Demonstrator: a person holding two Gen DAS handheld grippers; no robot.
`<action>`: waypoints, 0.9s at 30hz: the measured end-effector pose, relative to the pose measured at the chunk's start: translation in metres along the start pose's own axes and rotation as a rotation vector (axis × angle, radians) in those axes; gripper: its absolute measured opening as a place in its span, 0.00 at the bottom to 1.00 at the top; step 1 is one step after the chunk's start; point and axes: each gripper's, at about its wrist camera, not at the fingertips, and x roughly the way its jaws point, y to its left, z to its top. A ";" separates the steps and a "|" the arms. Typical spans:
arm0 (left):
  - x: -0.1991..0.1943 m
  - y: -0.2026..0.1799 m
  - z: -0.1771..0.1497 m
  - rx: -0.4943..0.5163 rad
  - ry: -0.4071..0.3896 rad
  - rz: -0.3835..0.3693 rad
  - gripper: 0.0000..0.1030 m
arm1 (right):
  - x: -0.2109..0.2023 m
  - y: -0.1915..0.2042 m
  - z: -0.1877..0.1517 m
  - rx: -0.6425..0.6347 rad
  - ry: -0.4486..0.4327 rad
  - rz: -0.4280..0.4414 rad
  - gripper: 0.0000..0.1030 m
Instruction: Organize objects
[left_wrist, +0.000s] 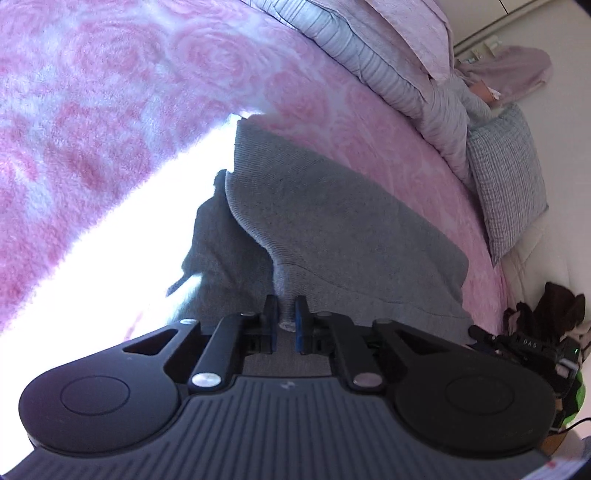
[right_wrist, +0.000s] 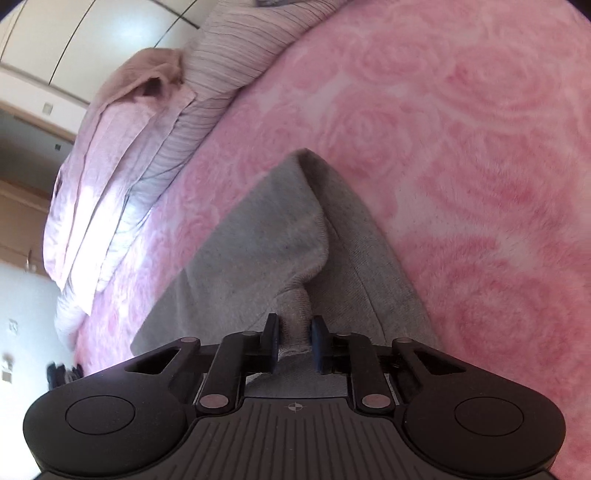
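A grey knit garment (left_wrist: 332, 221) lies on the pink rose-patterned blanket (left_wrist: 110, 110) of a bed. My left gripper (left_wrist: 286, 317) is shut on a bunched edge of the grey garment, which drapes away from its fingers. In the right wrist view the same grey garment (right_wrist: 288, 236) lies folded over on the pink blanket (right_wrist: 461, 147). My right gripper (right_wrist: 294, 336) is shut on its ribbed cuff, pinched between the two blue pads.
Striped and pink folded bedding (left_wrist: 388, 55) is piled at the head of the bed, with a checked pillow (left_wrist: 506, 177) beside it. Dark clothes (left_wrist: 546, 306) lie at the right edge. A bright sunlit strip (left_wrist: 129, 236) crosses the blanket. The bedding pile (right_wrist: 129, 147) also shows in the right wrist view, with wardrobe doors (right_wrist: 92, 40) behind.
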 end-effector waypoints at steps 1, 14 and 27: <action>0.000 0.000 -0.003 0.010 0.009 0.009 0.06 | -0.001 0.000 -0.002 -0.016 0.012 -0.012 0.13; 0.005 -0.008 -0.021 0.067 0.012 0.069 0.07 | 0.002 -0.003 -0.017 -0.052 0.037 -0.073 0.13; -0.005 -0.054 0.035 0.186 -0.131 0.217 0.13 | 0.018 0.098 0.000 -0.561 -0.132 -0.392 0.35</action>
